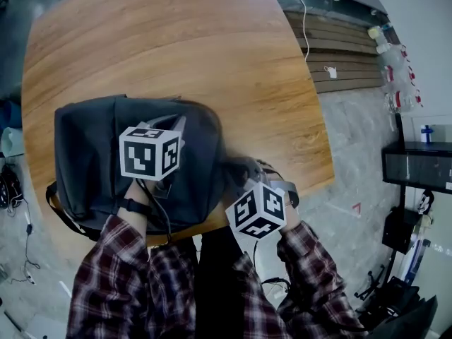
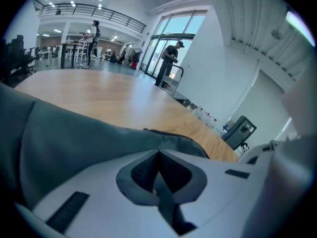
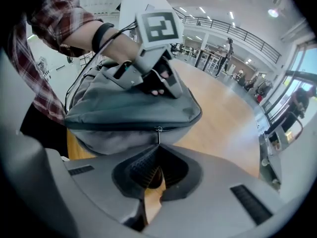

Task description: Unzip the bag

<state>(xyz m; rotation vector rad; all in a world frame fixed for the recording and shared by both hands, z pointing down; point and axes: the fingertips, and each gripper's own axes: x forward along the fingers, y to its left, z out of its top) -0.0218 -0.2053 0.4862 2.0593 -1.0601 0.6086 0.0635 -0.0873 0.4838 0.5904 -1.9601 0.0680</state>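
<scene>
A dark grey bag (image 1: 92, 154) lies on the round wooden table (image 1: 212, 48), near its front edge. My left gripper (image 1: 175, 122) rests on top of the bag, shut on a grey strap of it (image 2: 171, 207). In the right gripper view the left gripper (image 3: 166, 86) presses into the bag's top panel (image 3: 124, 108). My right gripper (image 3: 157, 148) sits at the bag's right end, shut on the small metal zipper pull (image 3: 158, 135). The zipper line (image 3: 114, 128) runs closed along the bag's side. In the head view the right gripper (image 1: 239, 174) is just off the table's rim.
The table edge (image 1: 311, 182) curves close behind the right gripper, with grey floor beyond. A black cabinet (image 1: 417, 164) and a row of bottles (image 1: 395, 69) stand at the right. Plaid sleeves (image 1: 120, 281) fill the bottom. People stand far off (image 2: 171, 63).
</scene>
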